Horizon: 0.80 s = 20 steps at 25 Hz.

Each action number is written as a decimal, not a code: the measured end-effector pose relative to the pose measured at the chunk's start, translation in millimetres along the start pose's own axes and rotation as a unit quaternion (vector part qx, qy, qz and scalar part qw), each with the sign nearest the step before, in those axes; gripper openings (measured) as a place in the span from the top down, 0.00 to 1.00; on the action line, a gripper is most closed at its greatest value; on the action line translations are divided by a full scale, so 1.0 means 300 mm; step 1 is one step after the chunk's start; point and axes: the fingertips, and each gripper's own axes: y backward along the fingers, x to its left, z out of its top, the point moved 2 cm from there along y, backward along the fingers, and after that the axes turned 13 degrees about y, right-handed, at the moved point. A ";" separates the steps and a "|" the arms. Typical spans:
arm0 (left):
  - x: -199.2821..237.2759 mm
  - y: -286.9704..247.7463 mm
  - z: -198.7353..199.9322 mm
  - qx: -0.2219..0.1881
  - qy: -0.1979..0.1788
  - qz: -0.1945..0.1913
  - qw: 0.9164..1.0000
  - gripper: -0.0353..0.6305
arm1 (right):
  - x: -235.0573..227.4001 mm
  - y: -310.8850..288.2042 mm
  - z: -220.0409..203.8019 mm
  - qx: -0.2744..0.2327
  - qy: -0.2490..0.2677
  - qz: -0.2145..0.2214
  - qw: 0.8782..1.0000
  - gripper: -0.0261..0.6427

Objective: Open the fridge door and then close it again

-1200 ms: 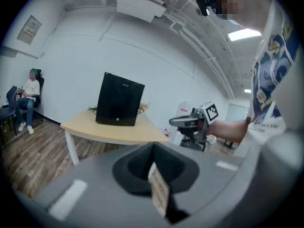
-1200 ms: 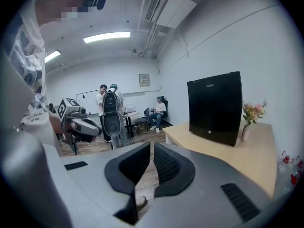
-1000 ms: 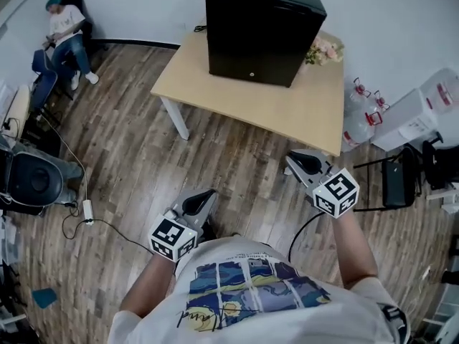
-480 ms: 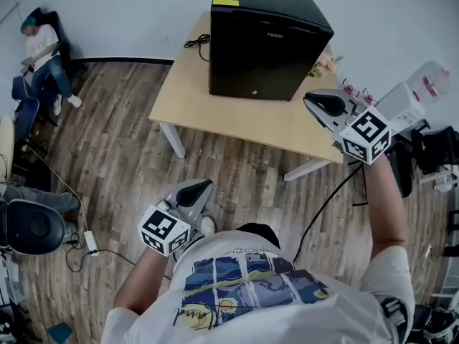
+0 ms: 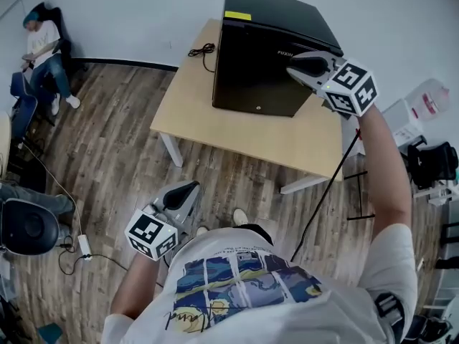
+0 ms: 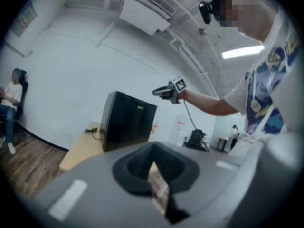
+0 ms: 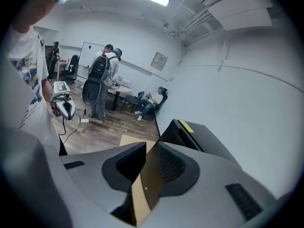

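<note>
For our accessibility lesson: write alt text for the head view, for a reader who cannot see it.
A person reaches the right gripper toward a closed black fridge on a wooden table; the left gripper hangs low.

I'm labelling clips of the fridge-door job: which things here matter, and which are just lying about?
Job: fridge, right gripper, left gripper, table under the fridge.
Lying about: cable on the table, water bottle, black bag.

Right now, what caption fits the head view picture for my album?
Right gripper near the closed black fridge's top front edge; left gripper hangs low above the wooden floor.
</note>
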 end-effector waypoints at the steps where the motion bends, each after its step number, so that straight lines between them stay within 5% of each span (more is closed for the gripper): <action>1: 0.005 -0.006 0.005 -0.003 -0.001 0.005 1.000 0.93 | -0.023 -0.027 0.005 0.006 0.015 0.008 1.000 0.86; 11: 0.020 -0.081 0.051 -0.046 -0.003 0.068 0.997 0.93 | -0.199 -0.281 0.011 0.043 0.116 0.083 0.989 0.86; 20: 0.051 -0.127 0.062 -0.052 0.011 0.115 0.992 0.93 | -0.287 -0.466 -0.030 0.072 0.139 0.113 0.981 0.84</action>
